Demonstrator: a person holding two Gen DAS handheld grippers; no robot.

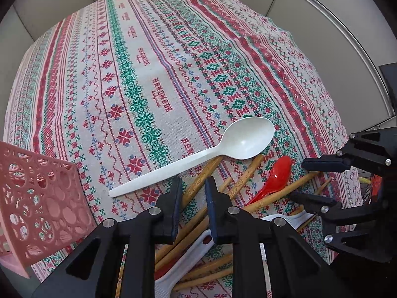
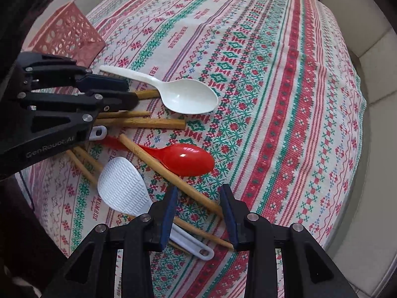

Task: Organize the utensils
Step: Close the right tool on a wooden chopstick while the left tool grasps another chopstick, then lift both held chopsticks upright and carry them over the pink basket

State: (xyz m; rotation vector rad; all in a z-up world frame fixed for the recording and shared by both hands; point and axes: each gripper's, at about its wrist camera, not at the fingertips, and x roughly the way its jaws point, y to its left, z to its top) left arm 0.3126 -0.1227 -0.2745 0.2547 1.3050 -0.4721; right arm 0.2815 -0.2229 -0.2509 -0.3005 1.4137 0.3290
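Patterned cloth in red, green and white covers the worktop [image 1: 139,57], which stands against pale panelled walls. We note a pink perforated basket [image 1: 37,198] at the near left edge in the left wrist view, evidently the intended receptacle, as it sits apart from the loose pile and nothing has visibly been put into it. The utensils lie in a jumble: a white plastic spoon [image 1: 198,156] farthest out with its bowl up, a red spoon [image 2: 181,159] crossed by a wooden chopstick [image 2: 171,176], further chopsticks [image 2: 148,123] fanned beneath it, and a white rice paddle [image 2: 124,186] nearest the right hand. The left claw [image 1: 193,193] points steeply down over the chopsticks, its jaws narrowly parted; from the right wrist view its tips appear to meet a chopstick end, but we cannot tell whether that is a true pinch. The right claw [image 2: 198,206] hangs straight down over the paddle handle and a crossing chopstick, its jaws moderately spread with nothing pressed between the pads. We judge sorting to be at an early stage. Overlap is the main risk, since lifting one stick may drag its neighbours.
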